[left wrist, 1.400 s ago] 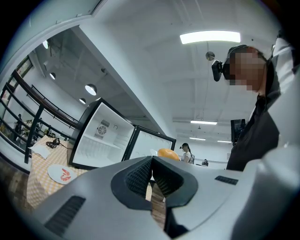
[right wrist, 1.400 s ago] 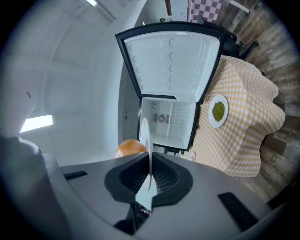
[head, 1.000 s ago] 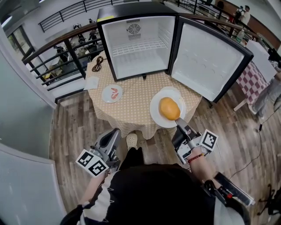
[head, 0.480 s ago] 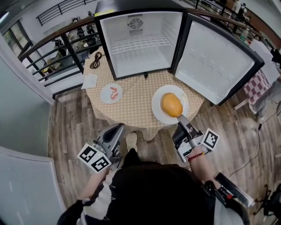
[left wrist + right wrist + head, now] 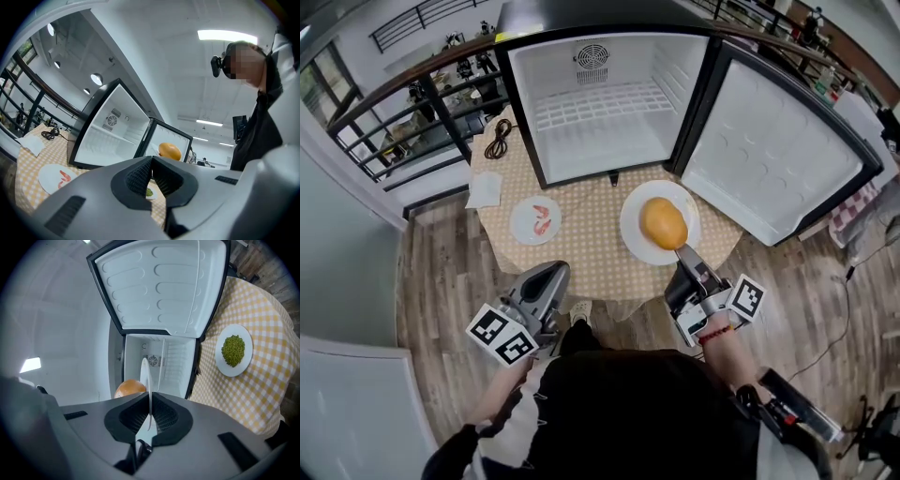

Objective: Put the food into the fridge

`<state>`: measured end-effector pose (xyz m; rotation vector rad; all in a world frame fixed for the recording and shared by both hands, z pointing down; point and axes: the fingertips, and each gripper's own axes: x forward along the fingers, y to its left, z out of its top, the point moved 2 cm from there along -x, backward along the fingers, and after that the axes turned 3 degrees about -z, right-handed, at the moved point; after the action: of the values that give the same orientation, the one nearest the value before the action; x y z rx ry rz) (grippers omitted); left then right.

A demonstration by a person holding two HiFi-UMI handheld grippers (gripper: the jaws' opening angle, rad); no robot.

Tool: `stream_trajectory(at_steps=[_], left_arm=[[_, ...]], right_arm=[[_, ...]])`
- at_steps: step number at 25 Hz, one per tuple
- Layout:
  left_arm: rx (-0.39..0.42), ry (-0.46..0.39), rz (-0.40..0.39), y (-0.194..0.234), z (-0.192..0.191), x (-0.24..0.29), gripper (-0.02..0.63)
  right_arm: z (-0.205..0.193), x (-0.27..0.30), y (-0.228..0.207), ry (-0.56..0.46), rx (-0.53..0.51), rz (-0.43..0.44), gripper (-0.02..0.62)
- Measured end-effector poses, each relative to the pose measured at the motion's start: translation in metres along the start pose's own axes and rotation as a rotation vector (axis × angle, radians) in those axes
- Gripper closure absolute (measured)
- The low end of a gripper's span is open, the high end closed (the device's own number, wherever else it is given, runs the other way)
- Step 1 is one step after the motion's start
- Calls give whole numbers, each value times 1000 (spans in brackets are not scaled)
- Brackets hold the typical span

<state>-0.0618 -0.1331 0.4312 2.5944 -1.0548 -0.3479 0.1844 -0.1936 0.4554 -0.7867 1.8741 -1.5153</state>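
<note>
My right gripper (image 5: 682,255) is shut on the near rim of a large white plate (image 5: 635,230) that carries an orange bun (image 5: 663,223), held over the table's right side. The right gripper view shows that rim (image 5: 145,376) edge-on, clamped between the jaws, with the bun (image 5: 129,387) beside it. The small fridge (image 5: 600,112) stands open and empty on the table, its door (image 5: 778,159) swung out to the right. A small plate with shrimp (image 5: 535,220) lies at the table's left. My left gripper (image 5: 542,286) hovers at the table's near edge, shut on nothing.
A plate of green peas (image 5: 233,350) sits on the yellow checked table (image 5: 591,253). A coiled cable (image 5: 497,141) and a white napkin (image 5: 485,190) lie left of the fridge. A dark railing (image 5: 412,112) runs behind the table, and wooden floor surrounds it.
Both grippers and my view have moved closer to the table and fridge. The plate with the bun now hangs further over the table, still held by the right gripper.
</note>
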Motion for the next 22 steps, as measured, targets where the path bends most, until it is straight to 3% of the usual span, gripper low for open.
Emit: stream_trajectory(at_steps=[17,22], left_arm=[[41,34,-56,107,58,81,591],[38,81,-63,127,64,97,591]], right_arm=[[55,140,7,-22,-20,8,572],[58,174,4,-18,-12,-50,572]])
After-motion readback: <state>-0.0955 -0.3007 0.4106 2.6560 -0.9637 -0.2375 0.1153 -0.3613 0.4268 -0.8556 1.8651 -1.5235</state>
